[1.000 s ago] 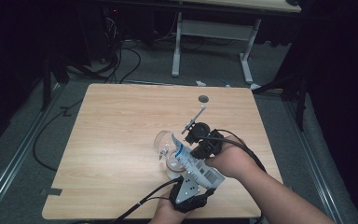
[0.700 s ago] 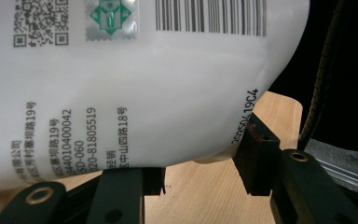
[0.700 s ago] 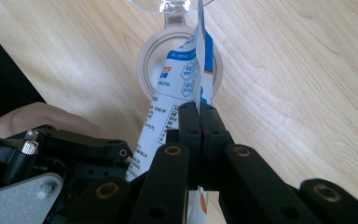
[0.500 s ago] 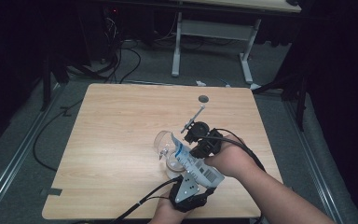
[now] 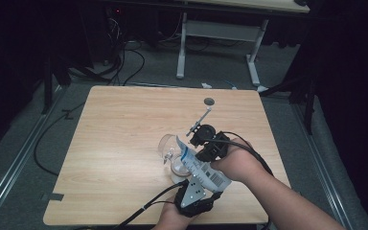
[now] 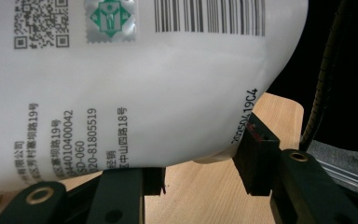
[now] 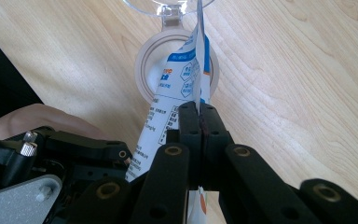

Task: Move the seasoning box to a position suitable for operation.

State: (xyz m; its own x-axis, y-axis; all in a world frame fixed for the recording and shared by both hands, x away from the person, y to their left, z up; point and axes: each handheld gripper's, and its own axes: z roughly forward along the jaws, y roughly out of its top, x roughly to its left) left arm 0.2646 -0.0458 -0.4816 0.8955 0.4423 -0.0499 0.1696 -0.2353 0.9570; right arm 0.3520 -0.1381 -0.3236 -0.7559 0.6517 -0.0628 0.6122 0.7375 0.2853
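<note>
A wooden table [image 5: 124, 143] stands on a grey floor [image 5: 24, 158] in a dark room, with a white-legged desk [image 5: 215, 33] beyond its far edge at 12 o'clock and black cables [image 5: 124, 62] trailing on the floor at 11 o'clock. Two forearms come in from the 6 o'clock edge of the high view and meet near the table's front, right of centre.

Between them is a white pouch [image 5: 202, 167] printed with blue panels, a barcode and small text, tilted with its top toward 10 o'clock. The left gripper [image 5: 194, 194], at 6 o'clock of the pouch, has its jaws about halfway apart and closed on the pouch's bulging lower end; in the left gripper view the pouch [image 6: 130, 79] sits between the two black jaws, touching both. The right gripper [image 5: 206, 143], at 2 o'clock of the pouch, is clamped fully shut on the pouch's thin side seam; the right gripper view shows the seam [image 7: 198, 88] pinched edge-on between its jaws.

Just under the pouch's top stands a small cup [image 7: 147, 70] with a round rim, and a clear glass jar [image 5: 165, 146] lies just beside it at 10 o'clock. A thin metal rod [image 5: 199, 120] slants toward 1 o'clock from the right gripper. Farther toward 12 o'clock a small dark disc [image 5: 209, 101] lies alone on the wood.
</note>
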